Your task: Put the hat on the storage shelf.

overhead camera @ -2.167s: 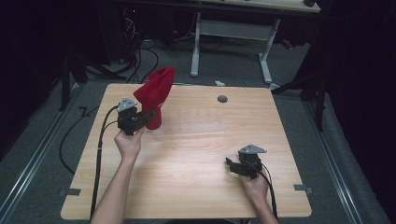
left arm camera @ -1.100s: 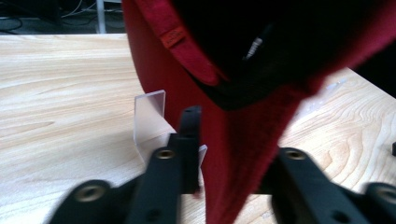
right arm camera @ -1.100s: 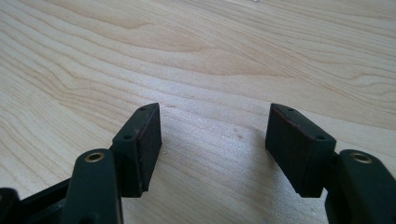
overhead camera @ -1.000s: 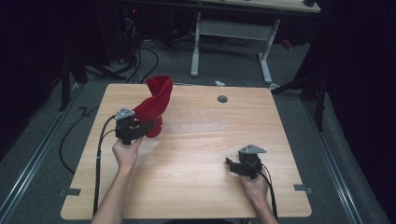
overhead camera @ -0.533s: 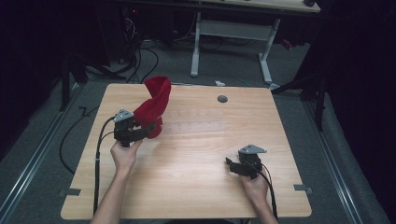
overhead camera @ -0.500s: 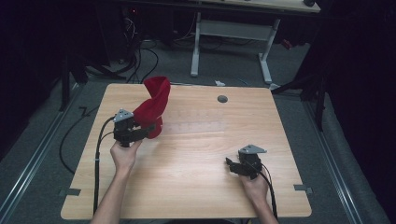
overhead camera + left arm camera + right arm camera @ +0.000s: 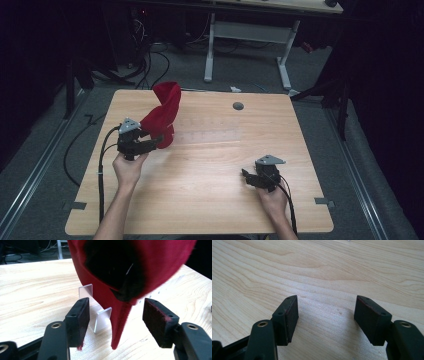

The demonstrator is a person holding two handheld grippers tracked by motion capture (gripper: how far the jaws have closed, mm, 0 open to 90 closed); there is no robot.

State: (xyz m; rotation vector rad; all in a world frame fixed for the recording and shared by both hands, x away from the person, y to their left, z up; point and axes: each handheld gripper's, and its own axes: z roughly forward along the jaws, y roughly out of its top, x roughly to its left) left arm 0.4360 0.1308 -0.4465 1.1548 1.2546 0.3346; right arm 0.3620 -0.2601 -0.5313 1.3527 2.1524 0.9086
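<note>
While the left claw (image 7: 159, 141) sits at the foot of the red cloth (image 7: 164, 112), its jaws stand apart and have just been opening: in the left gripper view the cloth's (image 7: 130, 270) lower point hangs down between the two pads (image 7: 81, 320) with clear gaps on both sides, so nothing is gripped, claw released. Red fluff clings to both pads.

Landmark is the red cloth. It stands upright in a twisted cone on the counter (image 7: 200, 200), at the far-left part of the top, open dark hollow facing the left claw. Clear plastic stand pieces (image 7: 96, 308) show just beside the cloth's lower edge, on the counter, between that edge and the near pad; they seem to sit under the cloth, exact contact can't tell. A faint clear strip (image 7: 210, 132) lies on the counter just to the right of the cloth. A small dark round disc (image 7: 238, 105) sits farther right and beyond the cloth, well apart.

Right claw (image 7: 247, 175) rests well apart from the cloth, toward the near-right of the counter, held in the person's right hand (image 7: 270, 197). Right gripper view: jaws spread wide, bare wood (image 7: 337, 272) between them, released.

Left hand (image 7: 127, 167) holds its gripper body just on the near side of the cloth; cable trails off the counter's left edge.
</note>
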